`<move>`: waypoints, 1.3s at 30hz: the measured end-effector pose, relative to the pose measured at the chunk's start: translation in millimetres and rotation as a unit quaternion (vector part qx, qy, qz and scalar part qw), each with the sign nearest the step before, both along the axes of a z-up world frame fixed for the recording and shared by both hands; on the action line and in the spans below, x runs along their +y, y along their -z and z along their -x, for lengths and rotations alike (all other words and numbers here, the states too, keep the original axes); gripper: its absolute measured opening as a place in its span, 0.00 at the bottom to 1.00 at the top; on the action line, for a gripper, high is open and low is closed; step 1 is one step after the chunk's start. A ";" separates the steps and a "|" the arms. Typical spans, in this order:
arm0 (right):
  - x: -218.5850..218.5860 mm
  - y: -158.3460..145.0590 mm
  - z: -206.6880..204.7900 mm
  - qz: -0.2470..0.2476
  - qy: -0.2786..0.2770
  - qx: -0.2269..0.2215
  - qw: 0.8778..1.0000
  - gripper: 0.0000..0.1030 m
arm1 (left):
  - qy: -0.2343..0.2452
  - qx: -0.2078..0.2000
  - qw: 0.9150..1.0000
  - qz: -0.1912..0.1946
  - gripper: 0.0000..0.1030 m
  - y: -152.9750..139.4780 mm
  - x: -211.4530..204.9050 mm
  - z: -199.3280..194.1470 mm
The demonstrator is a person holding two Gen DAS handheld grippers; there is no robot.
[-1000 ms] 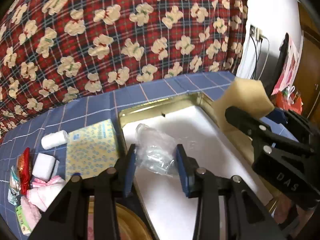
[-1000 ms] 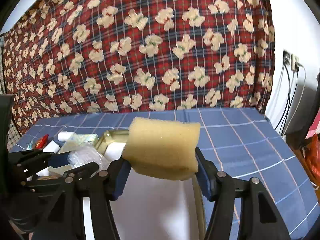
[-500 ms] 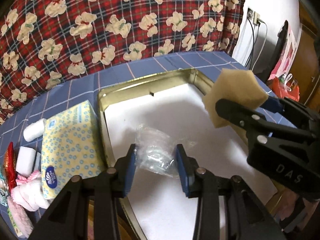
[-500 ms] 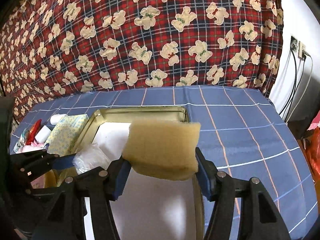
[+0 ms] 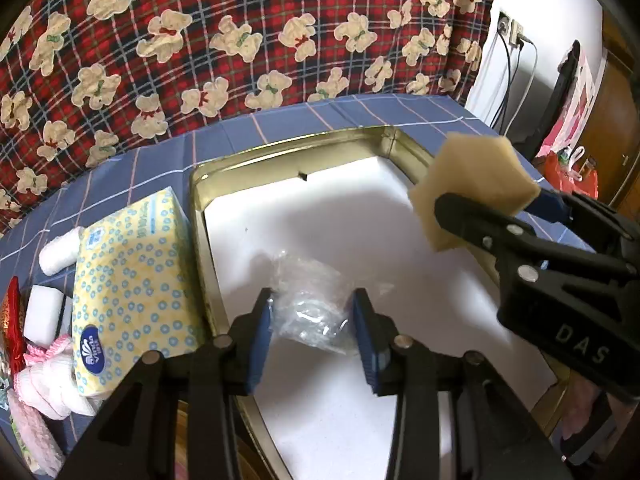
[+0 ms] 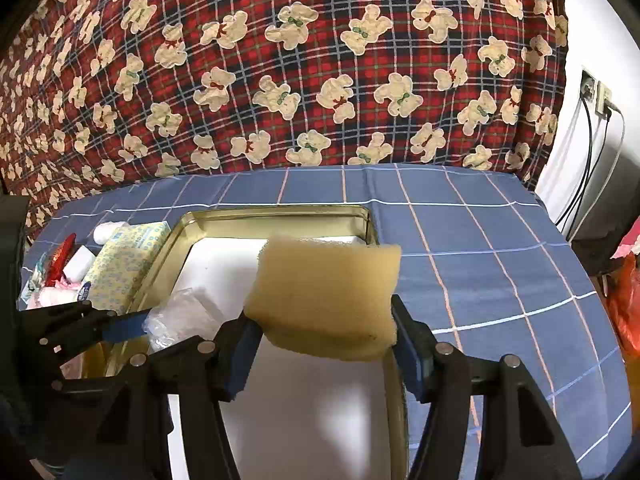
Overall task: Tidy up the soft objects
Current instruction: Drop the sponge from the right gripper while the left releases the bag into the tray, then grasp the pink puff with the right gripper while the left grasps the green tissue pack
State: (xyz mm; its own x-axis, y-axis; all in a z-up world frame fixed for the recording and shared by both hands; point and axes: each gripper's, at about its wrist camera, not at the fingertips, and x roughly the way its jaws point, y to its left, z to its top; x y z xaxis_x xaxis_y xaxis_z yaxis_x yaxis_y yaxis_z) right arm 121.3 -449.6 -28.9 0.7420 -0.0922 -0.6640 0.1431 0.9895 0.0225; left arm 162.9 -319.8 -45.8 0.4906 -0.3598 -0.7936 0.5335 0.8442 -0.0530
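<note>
The left gripper [image 5: 313, 325] fingers pinch a crumpled clear plastic bag [image 5: 310, 304] over the white-lined gold tin [image 5: 280, 148]. The right gripper [image 6: 325, 354] fingers clamp a yellow sponge [image 6: 326, 294] above the tin's right edge. A tissue pack [image 5: 132, 276] lies left of the tin.

White floor of the gold tray [image 5: 208, 248] lies open toward its far corners. The tissue pack [image 5: 132, 280] crowds the tray's left wall, small soft items [image 5: 52, 376] beyond it. The tabletop's [image 6: 500, 264] right edge stays bare.
</note>
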 end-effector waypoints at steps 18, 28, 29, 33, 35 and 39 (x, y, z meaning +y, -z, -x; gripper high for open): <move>-6.4 -0.1 3.6 -0.012 0.026 -0.010 1.000 0.72 | 0.007 -0.015 1.000 -0.006 0.58 -4.1 0.1 4.8; -0.7 -7.2 11.5 0.006 0.025 -0.051 0.998 0.82 | -0.005 -0.057 0.998 0.023 0.63 -25.0 12.3 20.0; 2.5 -8.5 13.0 0.015 0.022 -0.057 0.998 0.82 | -0.006 -0.064 0.998 0.028 0.67 -30.3 17.2 23.9; 15.7 -19.5 21.9 0.011 0.013 -0.082 0.997 0.82 | -0.021 -0.103 0.993 0.045 0.73 -53.5 58.6 42.0; 31.7 -31.1 28.4 0.012 0.002 -0.102 0.995 0.82 | -0.037 -0.121 0.991 0.045 0.76 -62.9 89.3 49.3; 85.3 -52.9 39.8 0.012 -0.060 -0.139 0.988 0.82 | -0.106 -0.143 0.983 0.039 0.79 -66.1 166.7 56.4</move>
State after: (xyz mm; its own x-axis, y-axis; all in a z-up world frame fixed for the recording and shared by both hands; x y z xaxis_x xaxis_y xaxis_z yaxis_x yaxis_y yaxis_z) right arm 81.4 -364.3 24.0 0.9019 -0.0055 -0.4320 0.0163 0.9996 0.0211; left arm 106.6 -153.1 20.4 0.7596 -0.2804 -0.5869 0.3492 0.9370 0.0043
